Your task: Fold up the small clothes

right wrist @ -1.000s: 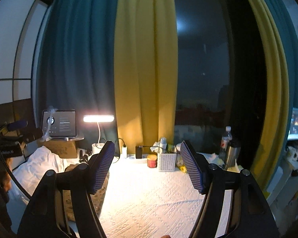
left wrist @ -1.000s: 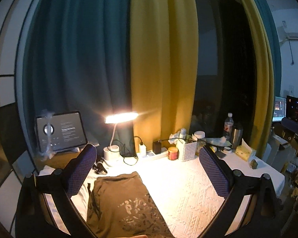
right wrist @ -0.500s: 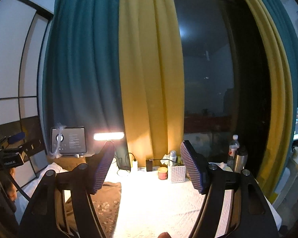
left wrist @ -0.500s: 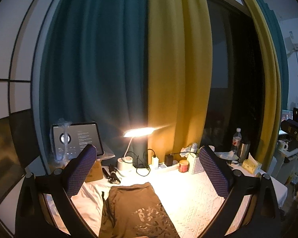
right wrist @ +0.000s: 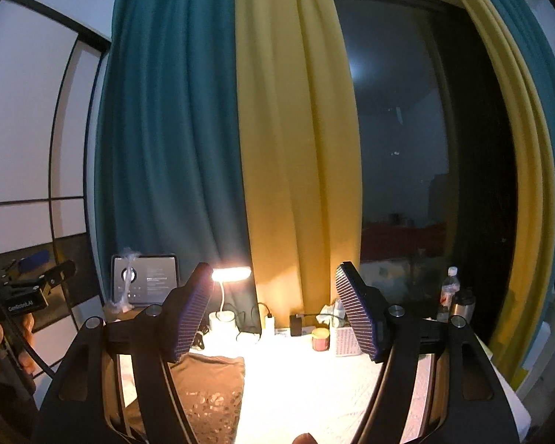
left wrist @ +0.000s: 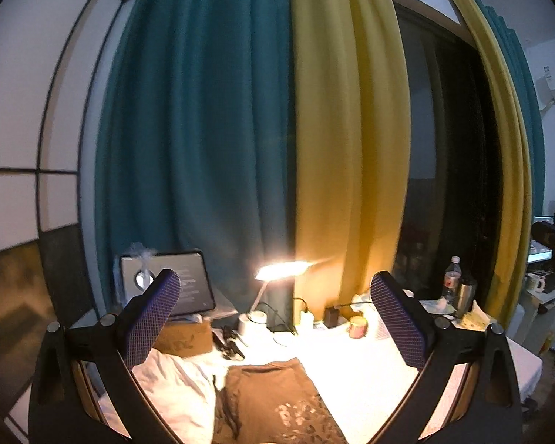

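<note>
Tissues poking from white patterned box (right wrist: 346, 340) behind brown garment (left wrist: 277, 403); left gripper (left wrist: 277, 318), right gripper (right wrist: 273, 314) both wide, empty.

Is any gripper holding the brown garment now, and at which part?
Nothing is held. Both the left gripper and right gripper are open above the garment.

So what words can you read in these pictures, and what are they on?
"GenRobot.AI", I think, small and blurry: on the black device at the left edge.
Tablet screen: lines of text, too small to read.
Water bottle label: too blurred.
Brown garment: a spotted print, no words.
</note>
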`<action>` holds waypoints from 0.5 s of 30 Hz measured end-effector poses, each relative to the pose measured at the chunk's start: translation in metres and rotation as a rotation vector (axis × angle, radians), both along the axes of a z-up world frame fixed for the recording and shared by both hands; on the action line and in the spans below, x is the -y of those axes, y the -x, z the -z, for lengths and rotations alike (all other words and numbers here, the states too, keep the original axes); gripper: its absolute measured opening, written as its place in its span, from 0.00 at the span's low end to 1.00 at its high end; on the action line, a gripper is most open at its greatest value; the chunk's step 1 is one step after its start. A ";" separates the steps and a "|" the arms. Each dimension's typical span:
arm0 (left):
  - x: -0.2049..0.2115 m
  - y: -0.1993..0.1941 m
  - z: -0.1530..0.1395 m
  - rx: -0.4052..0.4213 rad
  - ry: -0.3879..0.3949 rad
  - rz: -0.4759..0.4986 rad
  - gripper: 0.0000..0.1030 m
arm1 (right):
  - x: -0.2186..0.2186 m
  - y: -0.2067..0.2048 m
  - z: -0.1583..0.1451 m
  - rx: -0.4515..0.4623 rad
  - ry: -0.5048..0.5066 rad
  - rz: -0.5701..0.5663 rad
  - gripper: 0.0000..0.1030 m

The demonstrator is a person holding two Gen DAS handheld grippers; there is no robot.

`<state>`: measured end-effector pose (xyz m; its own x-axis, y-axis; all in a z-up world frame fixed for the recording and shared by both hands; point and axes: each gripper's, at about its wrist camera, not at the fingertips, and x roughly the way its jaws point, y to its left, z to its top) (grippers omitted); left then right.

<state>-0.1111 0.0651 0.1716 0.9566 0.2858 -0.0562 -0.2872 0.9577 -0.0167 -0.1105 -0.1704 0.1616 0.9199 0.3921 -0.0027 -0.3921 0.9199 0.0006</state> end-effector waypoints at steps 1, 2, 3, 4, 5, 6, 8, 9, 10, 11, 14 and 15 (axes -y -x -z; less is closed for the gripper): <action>-0.001 0.002 -0.001 0.004 0.000 0.001 0.99 | 0.000 0.001 -0.002 0.007 -0.002 -0.002 0.70; -0.002 0.003 -0.003 0.007 0.001 -0.001 0.99 | 0.000 0.003 -0.005 0.013 -0.004 -0.001 0.70; -0.003 0.004 -0.005 0.012 0.002 -0.005 0.99 | 0.001 0.005 -0.006 0.020 -0.006 0.000 0.70; -0.004 0.005 -0.006 0.016 0.000 -0.009 0.99 | 0.001 0.006 -0.008 0.026 -0.008 0.001 0.70; -0.004 0.007 -0.008 0.019 0.002 -0.012 0.99 | 0.002 0.007 -0.010 0.033 -0.013 0.003 0.70; -0.005 0.008 -0.009 0.022 0.002 -0.013 0.99 | 0.003 0.008 -0.012 0.037 -0.015 0.003 0.70; -0.005 0.011 -0.011 0.030 0.002 -0.020 0.99 | 0.005 0.009 -0.013 0.046 -0.020 0.005 0.70; -0.005 0.013 -0.011 0.032 -0.002 -0.027 0.99 | 0.006 0.009 -0.014 0.048 -0.024 0.006 0.70; -0.004 0.012 -0.011 0.032 -0.004 -0.034 0.99 | 0.007 0.009 -0.014 0.049 -0.028 0.005 0.70; -0.004 0.013 -0.011 0.032 -0.005 -0.040 0.99 | 0.008 0.008 -0.015 0.049 -0.033 0.000 0.70; -0.006 0.014 -0.010 0.026 0.006 -0.039 0.99 | 0.010 0.004 -0.016 0.039 -0.041 -0.017 0.70; -0.007 0.014 -0.009 0.021 0.010 -0.040 0.99 | 0.010 0.003 -0.015 0.037 -0.039 -0.015 0.70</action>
<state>-0.1248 0.0717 0.1808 0.9456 0.3230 -0.0392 -0.3243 0.9454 -0.0332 -0.1140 -0.1803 0.1770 0.9129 0.4054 0.0473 -0.4067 0.9133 0.0219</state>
